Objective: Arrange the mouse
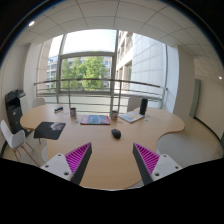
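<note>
A small dark mouse (116,133) lies on the light wooden table (110,160), beyond my fingers and a little right of the middle. A dark mouse mat (96,119) lies farther back near the table's middle. My gripper (112,160) is open and empty, held well above the near part of the table. Its two fingers with magenta pads (78,157) stand wide apart with bare tabletop between them.
A dark laptop or folder (49,129) lies on the table's left side. A monitor (143,105) and white papers (131,116) stand at the back right. A white chair (13,139) stands at the left. A railing and large windows (90,75) are behind the table.
</note>
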The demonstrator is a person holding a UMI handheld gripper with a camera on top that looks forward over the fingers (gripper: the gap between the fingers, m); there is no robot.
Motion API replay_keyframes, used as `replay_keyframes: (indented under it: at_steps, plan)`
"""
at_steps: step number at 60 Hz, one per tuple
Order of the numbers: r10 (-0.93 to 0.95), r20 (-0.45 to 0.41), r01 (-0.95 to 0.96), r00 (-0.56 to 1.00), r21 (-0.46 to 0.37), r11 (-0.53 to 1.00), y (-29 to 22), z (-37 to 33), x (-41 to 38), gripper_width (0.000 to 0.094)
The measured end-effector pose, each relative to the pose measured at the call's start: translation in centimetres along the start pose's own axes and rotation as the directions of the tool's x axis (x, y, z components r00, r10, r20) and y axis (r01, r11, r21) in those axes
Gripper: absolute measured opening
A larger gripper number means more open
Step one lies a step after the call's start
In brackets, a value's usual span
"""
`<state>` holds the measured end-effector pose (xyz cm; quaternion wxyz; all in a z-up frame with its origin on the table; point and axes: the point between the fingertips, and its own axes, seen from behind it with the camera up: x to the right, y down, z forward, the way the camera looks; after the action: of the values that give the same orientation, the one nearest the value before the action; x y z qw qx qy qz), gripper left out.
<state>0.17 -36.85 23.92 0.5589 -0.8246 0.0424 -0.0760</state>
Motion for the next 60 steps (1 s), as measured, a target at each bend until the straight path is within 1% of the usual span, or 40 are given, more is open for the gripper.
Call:
replay_keyframes:
  at_steps: [9, 10, 17, 29, 41, 52, 54, 58, 60]
  plan:
    - [-0.013, 0.005, 0.014, 1.0, -0.121, 0.993, 3.6, 1.9, 0.3, 0.0843]
    - [-0.015, 0.008, 0.017, 1.0, -0.137, 0.99, 4.0, 3.7, 0.8, 0.0845]
    - [-0.028, 0.024, 0.032, 0.999, -0.227, 0.973, 6.9, 9.8, 1.3, 0.0845]
    - [-0.042, 0.053, 0.057, 0.998, -0.308, 0.95, 9.1, 23.4, 2.5, 0.0843]
    - [-0.023, 0.063, 0.044, 0.998, -0.346, 0.937, 10.0, 36.7, 3.2, 0.0847]
    - [-0.035, 0.089, 0.064, 0.995, -0.349, 0.935, 10.0, 44.6, 3.4, 0.0829]
    - [-0.021, 0.105, 0.055, 0.994, -0.335, 0.941, 9.6, 45.5, 3.1, 0.0807]
    - [-0.006, 0.123, 0.047, 0.992, -0.334, 0.941, 9.3, 46.7, 2.8, 0.0743]
    - [0.013, 0.14, 0.035, 0.99, -0.335, 0.942, 9.3, 47.0, 2.4, 0.0666]
